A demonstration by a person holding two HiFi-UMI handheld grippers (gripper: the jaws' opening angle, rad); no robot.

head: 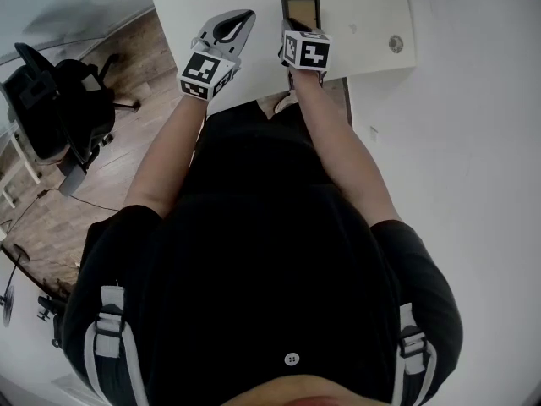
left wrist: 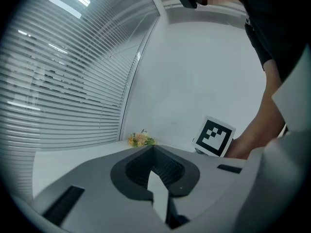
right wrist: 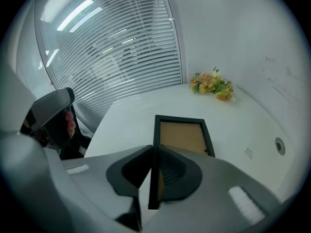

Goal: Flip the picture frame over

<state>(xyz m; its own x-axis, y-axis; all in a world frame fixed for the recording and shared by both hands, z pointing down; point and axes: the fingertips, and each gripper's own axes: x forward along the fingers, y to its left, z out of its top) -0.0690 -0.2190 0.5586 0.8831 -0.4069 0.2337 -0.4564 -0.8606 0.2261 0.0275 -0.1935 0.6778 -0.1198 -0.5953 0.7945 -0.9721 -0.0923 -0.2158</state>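
Head view: picture frame (head: pixel 301 12), brown back

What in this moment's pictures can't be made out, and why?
- The picture frame, other face: turned away from the head and right gripper views; only the brown side shows.
- Frame's near end, head view: covered by the right gripper, shut on its rail.
- The small round thing on the table: too small to identify in either view.
- Left gripper view: frame outside it.

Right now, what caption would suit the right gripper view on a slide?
Right hand-held gripper clamped on the edge of the black picture frame, brown backing up, on a white table.
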